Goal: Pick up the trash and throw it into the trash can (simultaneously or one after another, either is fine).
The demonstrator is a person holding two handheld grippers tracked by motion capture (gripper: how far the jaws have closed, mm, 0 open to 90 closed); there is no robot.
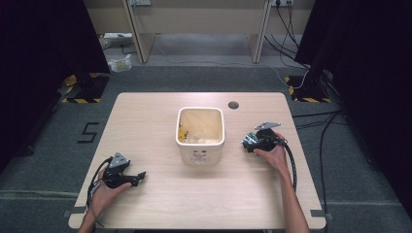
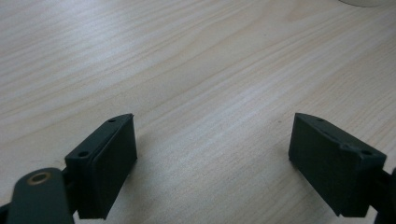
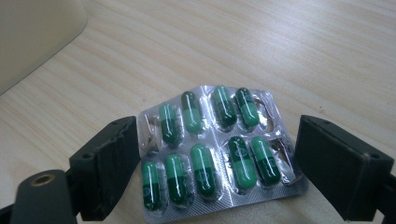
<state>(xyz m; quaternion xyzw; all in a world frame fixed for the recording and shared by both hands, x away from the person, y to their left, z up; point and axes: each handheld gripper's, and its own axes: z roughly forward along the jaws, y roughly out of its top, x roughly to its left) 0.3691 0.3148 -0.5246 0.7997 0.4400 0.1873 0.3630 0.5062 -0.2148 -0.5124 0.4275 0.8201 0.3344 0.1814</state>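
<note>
A silver blister pack of several green capsules lies flat on the wooden table, between the jaws of my right gripper. Those jaws stand open, one on each side of the pack, the left one close against its edge. In the high view the right gripper sits just right of a cream square bin, pointing toward it. My left gripper rests on the table near the front left, open, with bare wood between its fingers.
The cream bin stands at the table's middle; its wall shows at the upper left of the right gripper view. A round cable hole is behind it. Black cables trail from both grippers. Table edges run close to both hands.
</note>
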